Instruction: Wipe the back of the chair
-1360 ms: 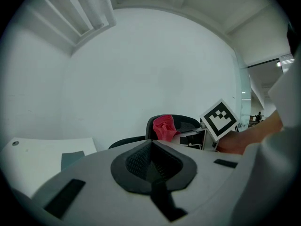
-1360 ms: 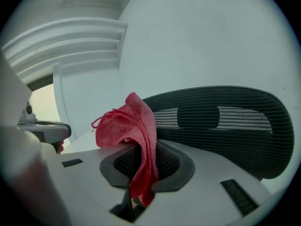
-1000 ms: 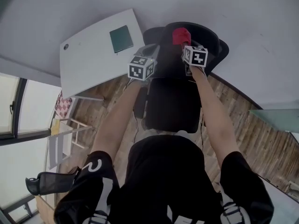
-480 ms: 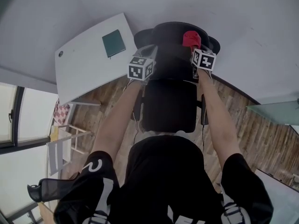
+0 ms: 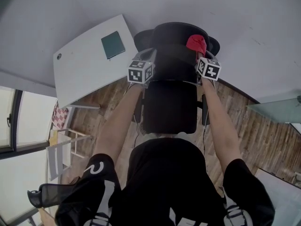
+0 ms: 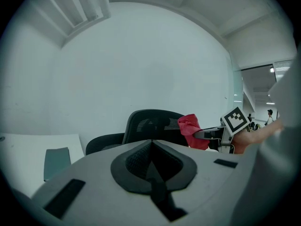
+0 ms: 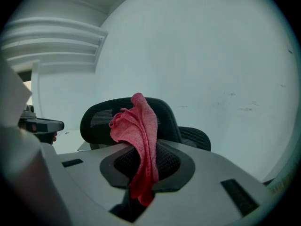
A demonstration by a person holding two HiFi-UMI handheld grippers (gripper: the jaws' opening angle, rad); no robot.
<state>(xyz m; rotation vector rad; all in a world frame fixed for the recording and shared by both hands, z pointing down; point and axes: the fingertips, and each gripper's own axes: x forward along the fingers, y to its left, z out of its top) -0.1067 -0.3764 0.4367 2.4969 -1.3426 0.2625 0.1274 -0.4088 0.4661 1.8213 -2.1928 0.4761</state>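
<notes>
While outstretched over chair (image 5: 171,65), right hand-held gripper (image 7: 143,173) tight on cloth (image 7: 140,126).

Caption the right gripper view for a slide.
Right claw shut on a red cloth, facing the black chair's backrest against a pale wall.

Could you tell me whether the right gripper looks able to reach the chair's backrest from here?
Probably yes: the right gripper, shut on the red cloth, is close by the top of the backrest, with nothing visible between them.
</notes>
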